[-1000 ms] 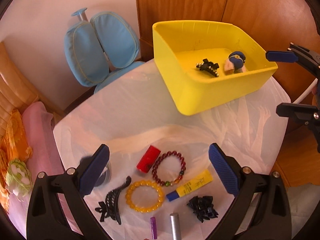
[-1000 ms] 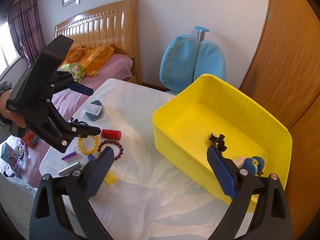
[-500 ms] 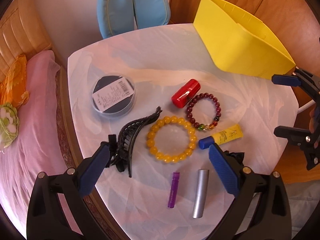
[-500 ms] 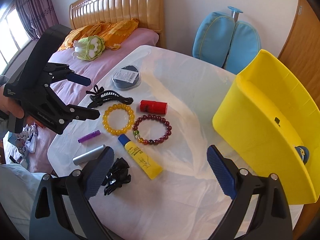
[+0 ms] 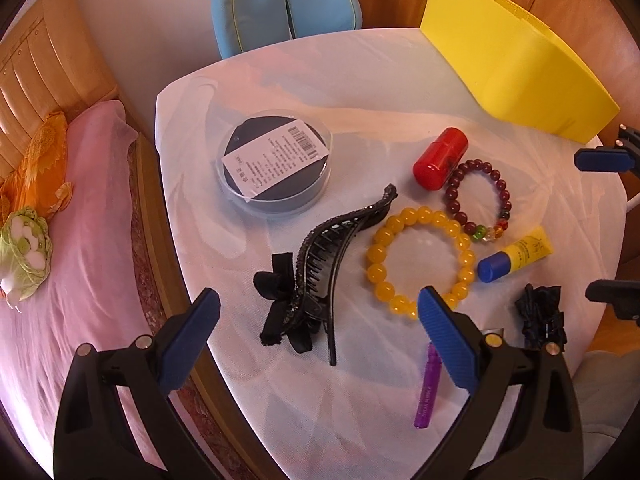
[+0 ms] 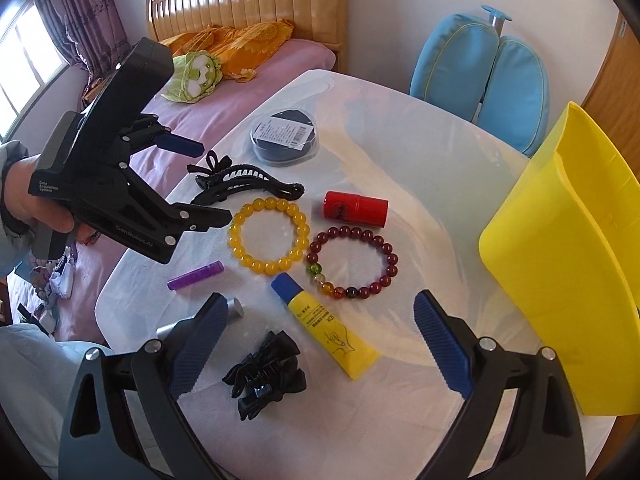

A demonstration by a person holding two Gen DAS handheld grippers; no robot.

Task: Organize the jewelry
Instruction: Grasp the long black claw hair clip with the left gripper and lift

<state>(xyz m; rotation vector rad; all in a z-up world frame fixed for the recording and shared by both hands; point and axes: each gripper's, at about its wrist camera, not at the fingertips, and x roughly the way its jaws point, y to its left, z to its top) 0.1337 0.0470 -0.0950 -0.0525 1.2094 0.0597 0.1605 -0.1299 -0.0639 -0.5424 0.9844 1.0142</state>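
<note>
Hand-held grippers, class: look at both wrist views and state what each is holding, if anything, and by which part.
Nothing is held. The left hand-held gripper is open above the black hair clip; the right hand-held gripper is open above the yellow tube.

A white-covered table [image 5: 400, 92] fills mid-frame, bearing a round clear case [image 5: 275, 170], black hair claw [image 5: 320, 264], yellow bracelet [image 5: 420, 258], red bracelet [image 5: 476, 200], red cylinder [image 5: 440, 159], yellow bin [image 5: 516, 68].
</note>
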